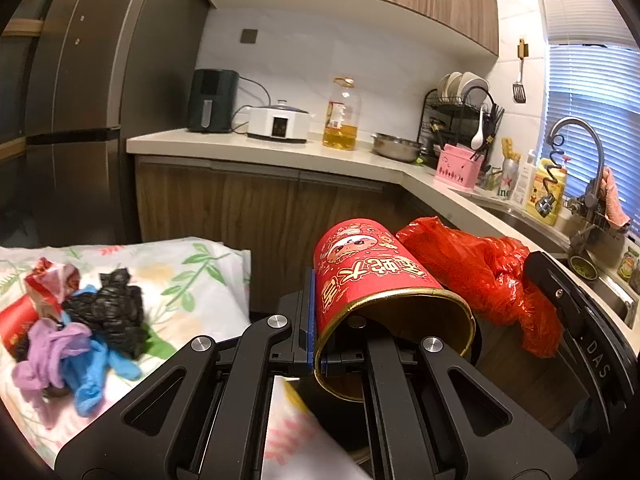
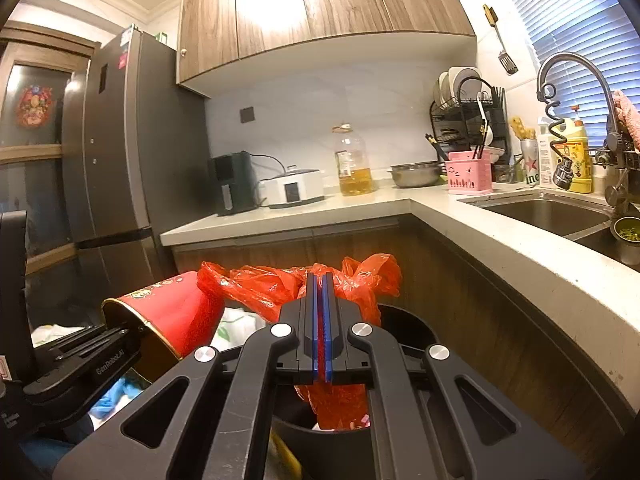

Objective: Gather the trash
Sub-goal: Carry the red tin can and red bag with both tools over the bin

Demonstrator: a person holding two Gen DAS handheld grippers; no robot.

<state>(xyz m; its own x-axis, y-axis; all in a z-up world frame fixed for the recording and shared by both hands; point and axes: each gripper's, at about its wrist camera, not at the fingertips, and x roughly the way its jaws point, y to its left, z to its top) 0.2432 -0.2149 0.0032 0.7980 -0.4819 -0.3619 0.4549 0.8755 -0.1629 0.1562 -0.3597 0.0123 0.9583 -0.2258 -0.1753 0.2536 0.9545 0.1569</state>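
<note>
Kitchen scene: left tool (image 1: 316,320) grips tub (image 1: 376,280), right tool (image 2: 320,336) grips bag (image 2: 296,284) beside it; next, drop tub inside bag.

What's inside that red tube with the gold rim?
The red tube lies tilted with its open mouth facing the left wrist camera. Its visible inner wall is bare brown, and one finger of the left gripper reaches inside. The far end is shadowed and hidden.
</note>
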